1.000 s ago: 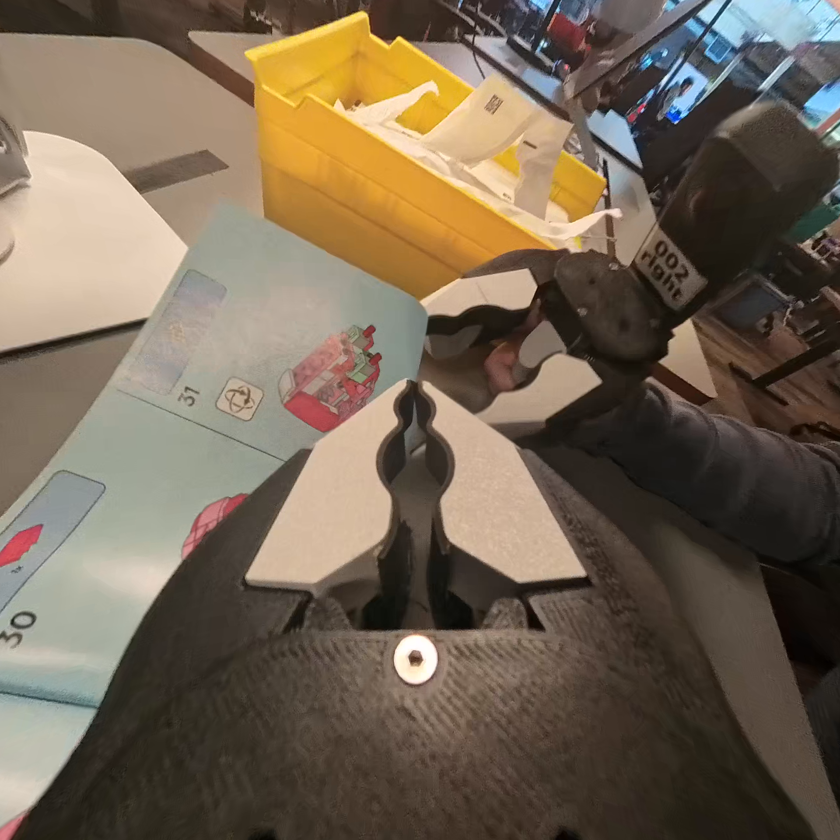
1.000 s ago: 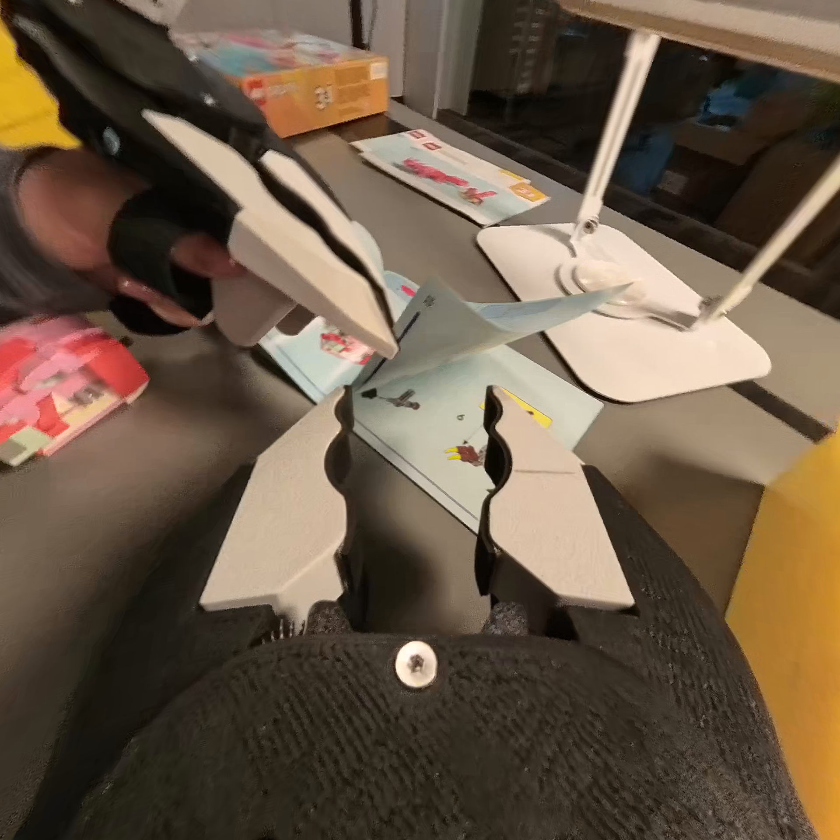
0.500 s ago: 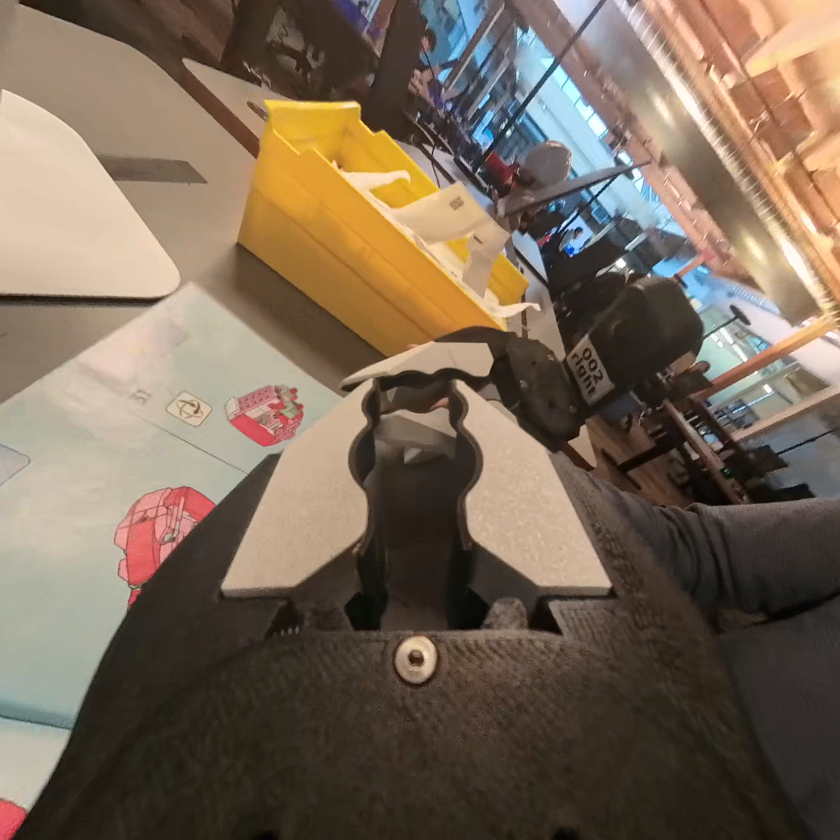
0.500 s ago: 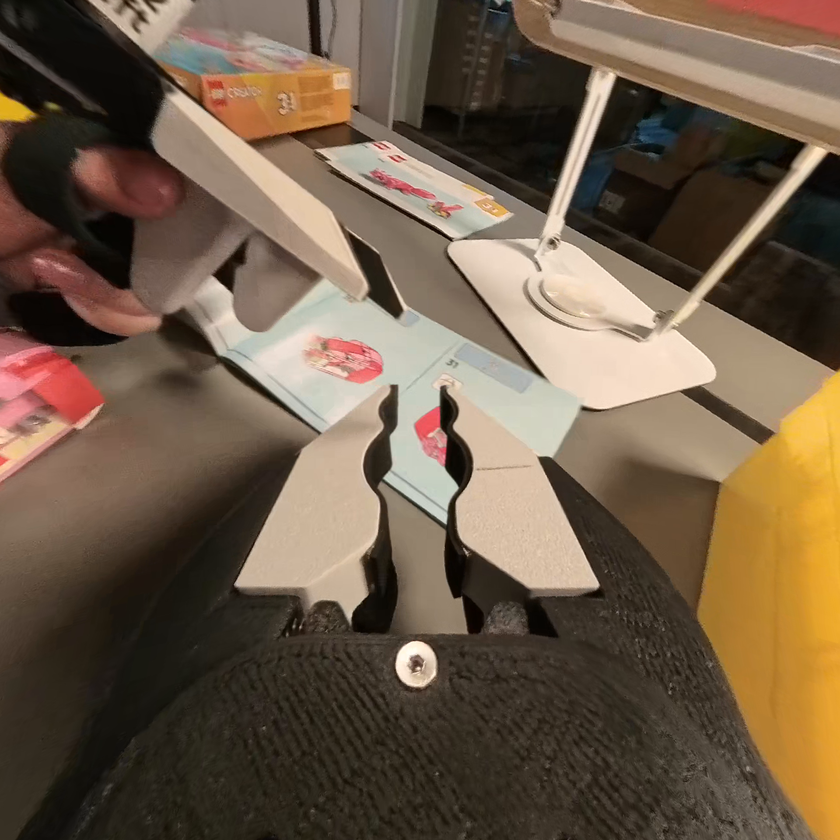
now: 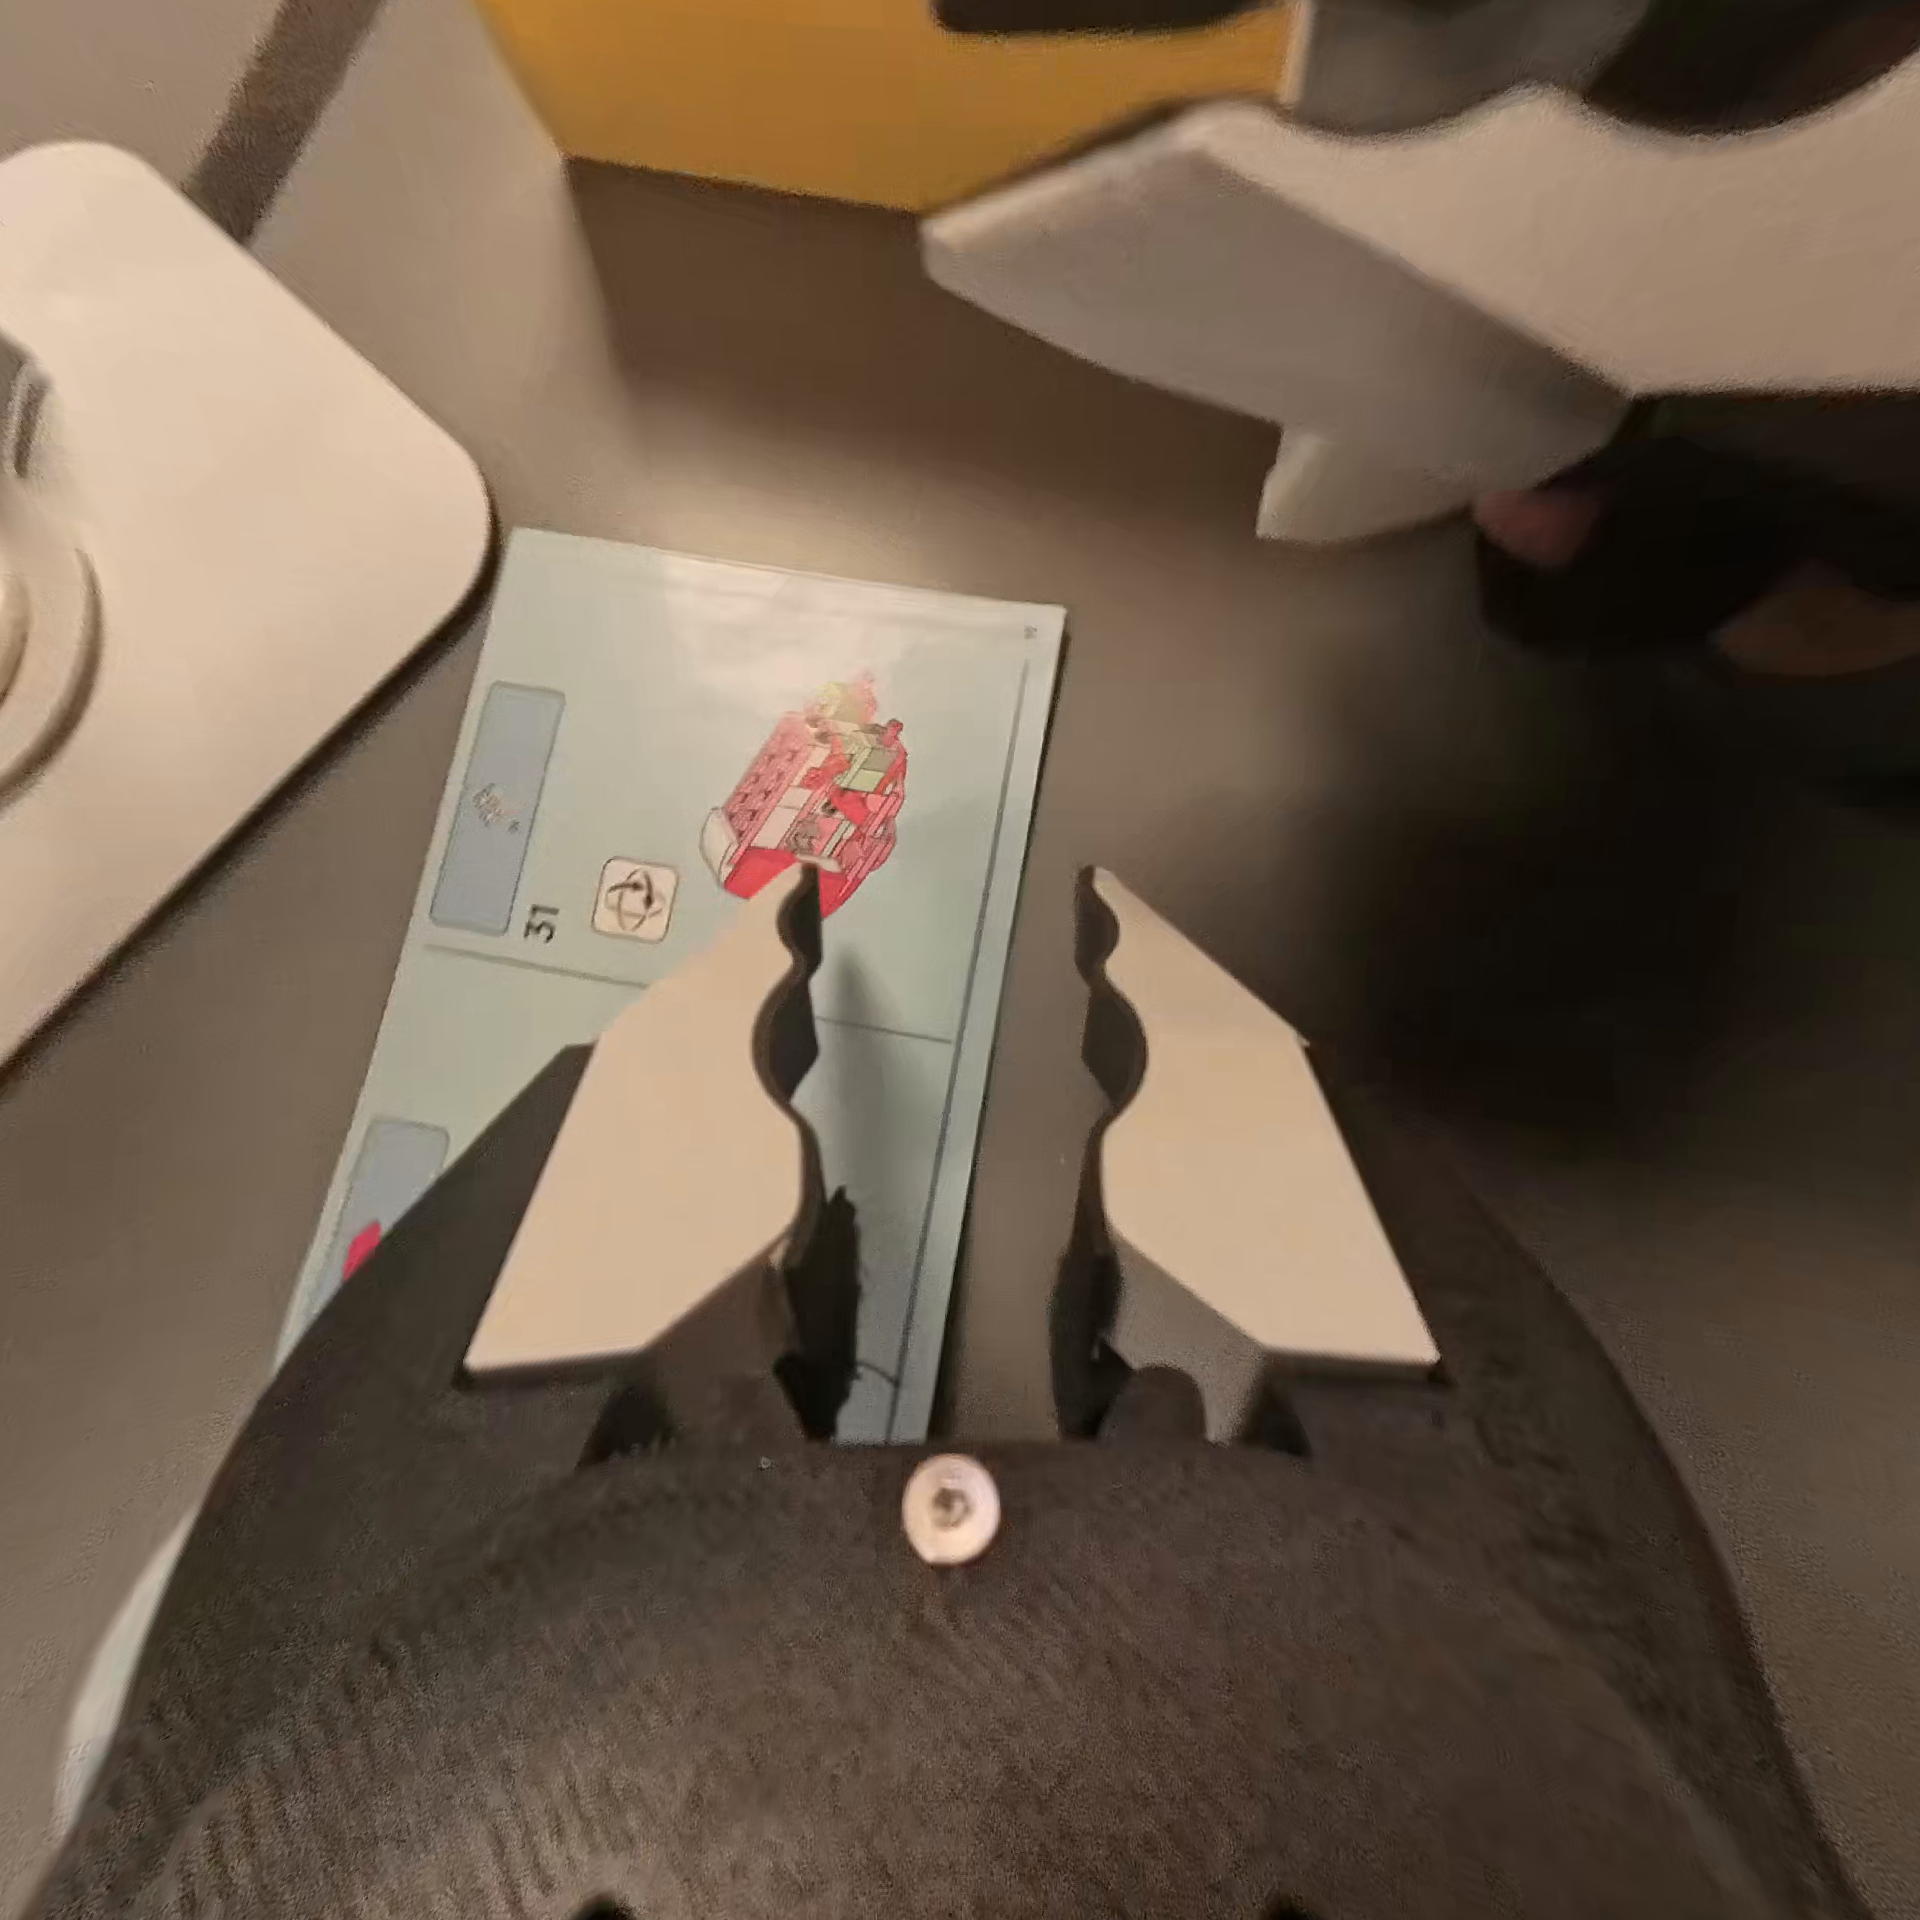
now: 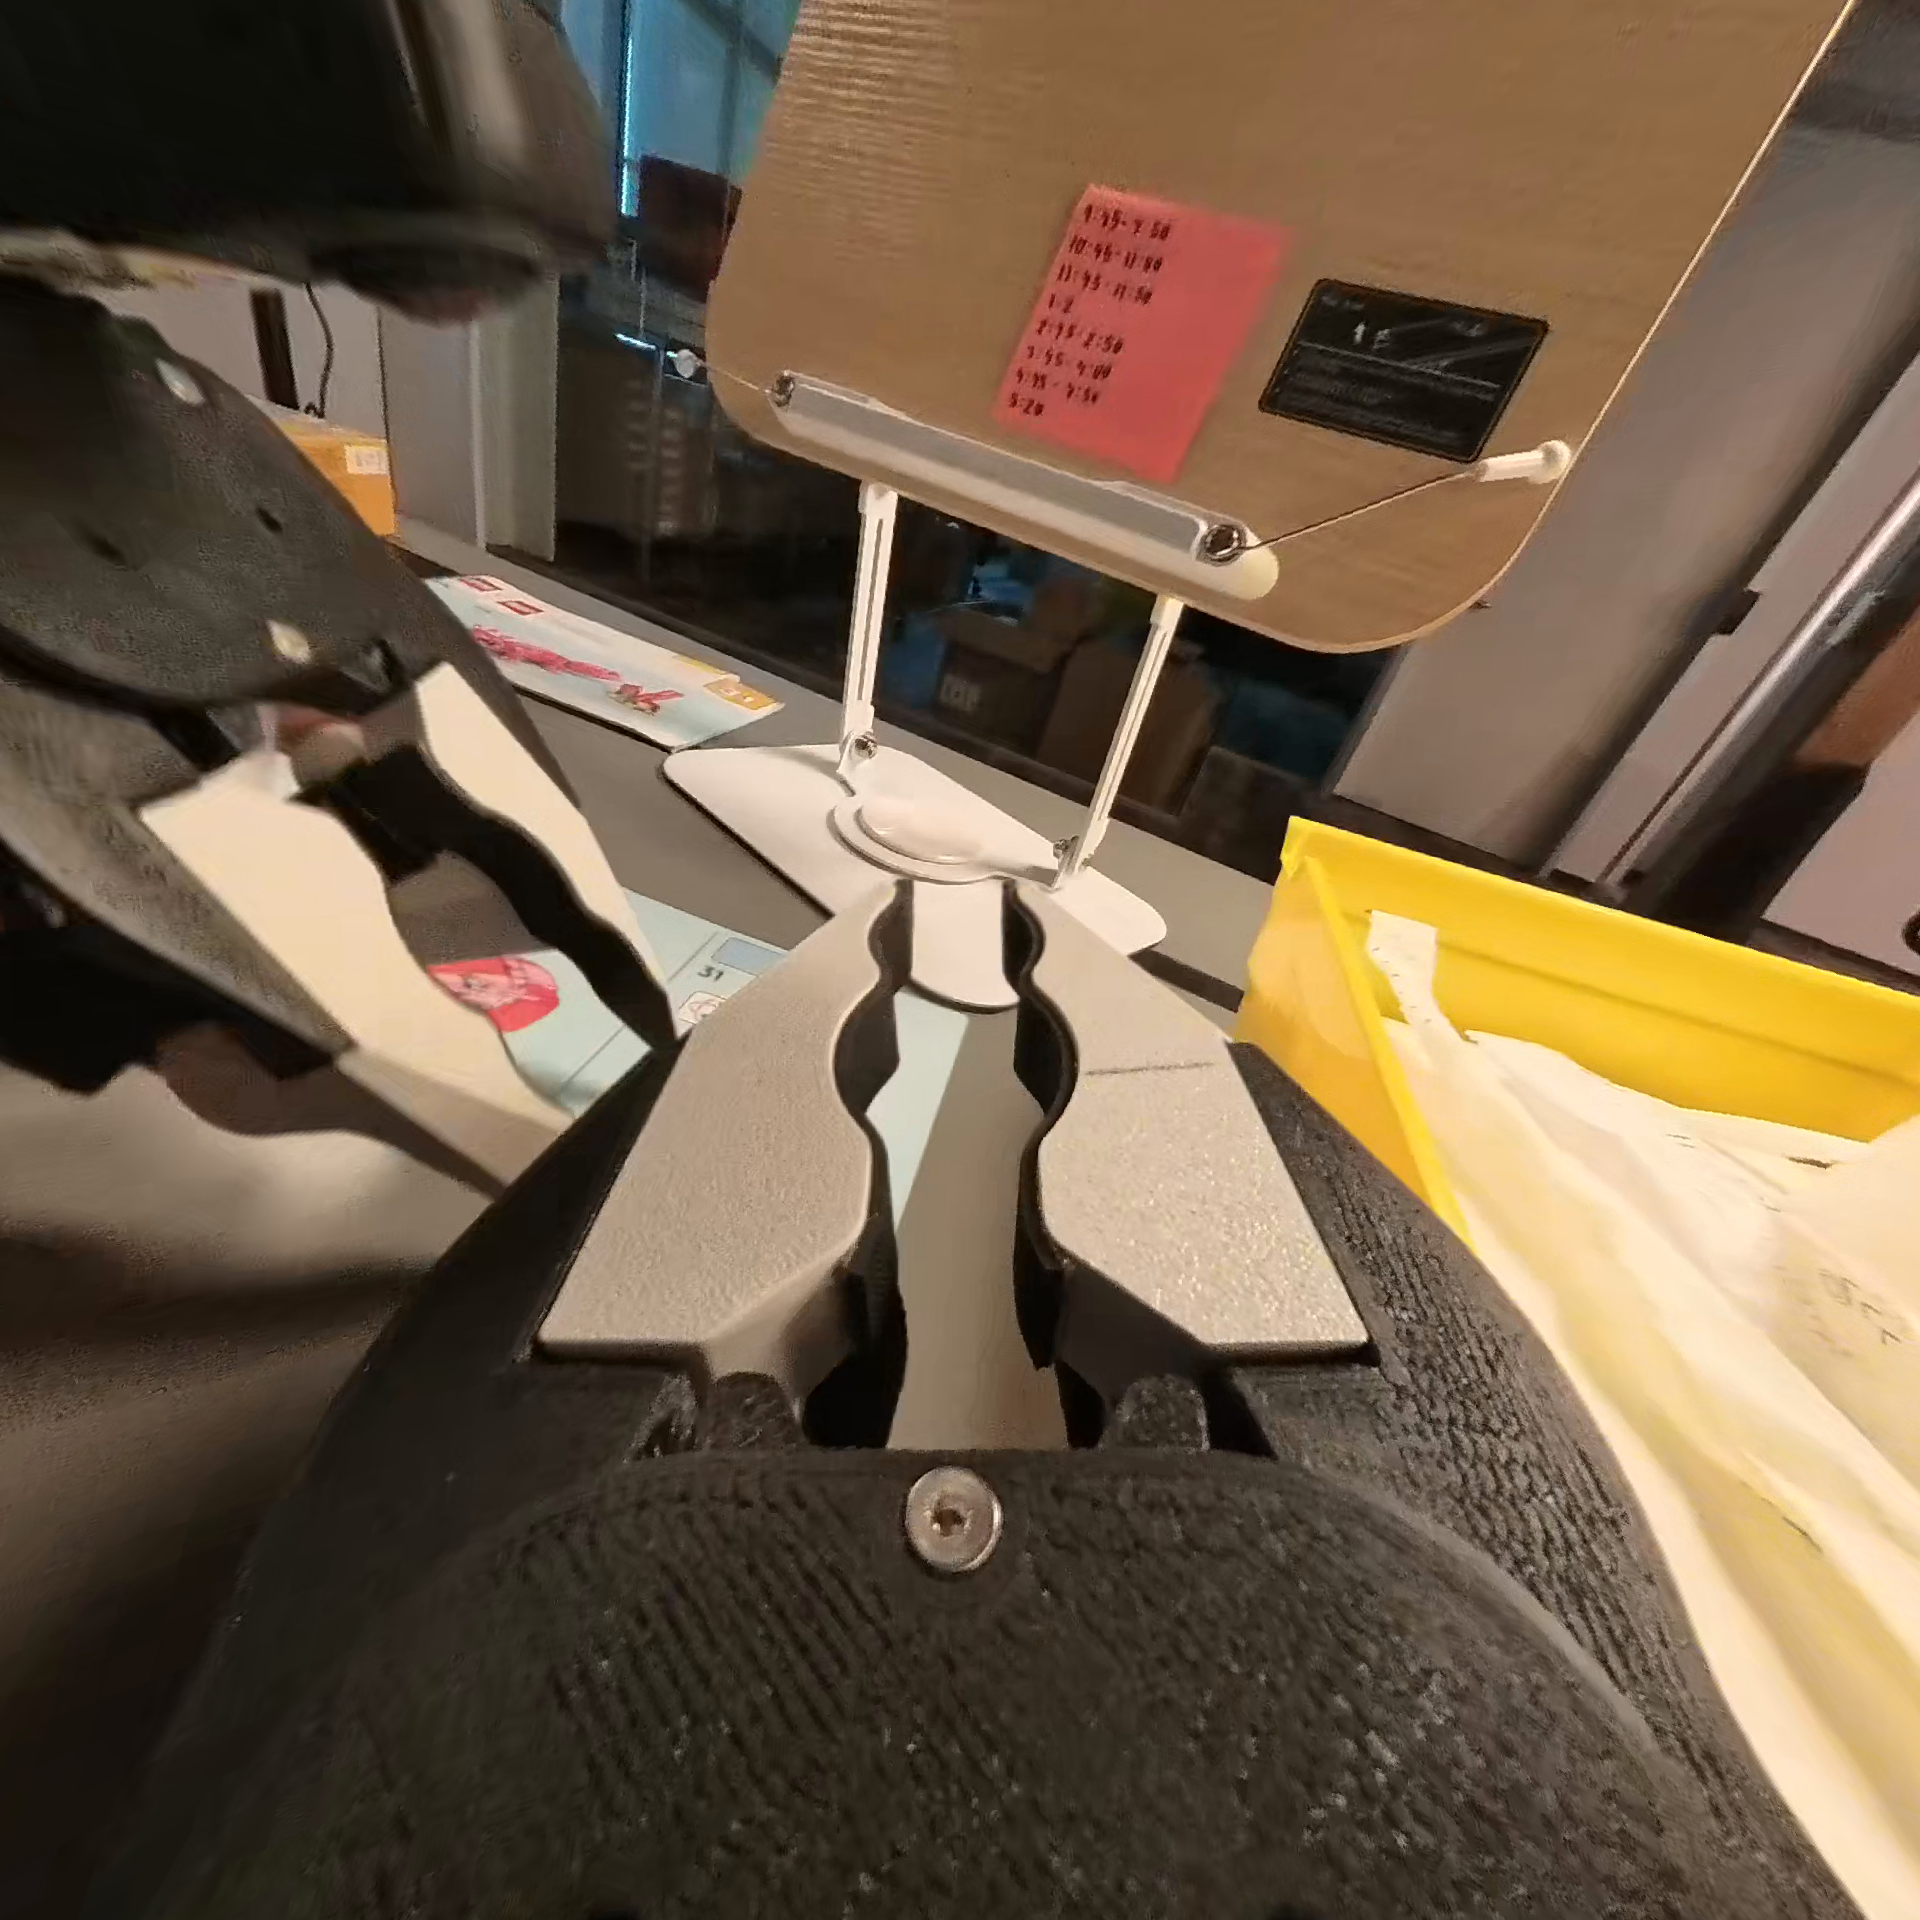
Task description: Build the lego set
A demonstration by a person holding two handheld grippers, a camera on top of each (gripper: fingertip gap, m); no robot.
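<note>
Left gripper [image 5: 940, 894]: jaws stand wide apart with nothing between them; it hangs over the right edge of the instruction booklet, which lies flat beneath it.
Left fingers [image 5: 665, 1122]: the left fingertip shows over the printed red model on the page, the right fingertip over the bare table beside the booklet's edge; whether either tip touches the paper cannot be told.
Right gripper [image 6: 951, 904]: jaws stand a narrow way apart, nothing clamped; through the gap show the white base plate and a strip of the booklet.
Right fingers [image 6: 1164, 1174]: no pad presses on anything; the tips point toward the stand.
Instruction booklet [image 5: 727, 665]: pale blue page with a red brick model printed on it, flat on the grey table [image 5: 727, 312], its far left corner just beside the base plate.
Base plate [image 6: 748, 779]: white, flat, carrying two thin white struts up to a tilted wooden board [image 6: 935, 208] that bears a pink note and a black label.
Yellow bin [image 6: 1558, 966]: right of the right gripper, filled with crumpled white paper.
Second booklet [image 6: 613, 675]: on the table beyond the base plate.
Gripper spacing: the two grippers are close together, the left one's open fingers [image 6: 499, 831] just left of the right one's.
</note>
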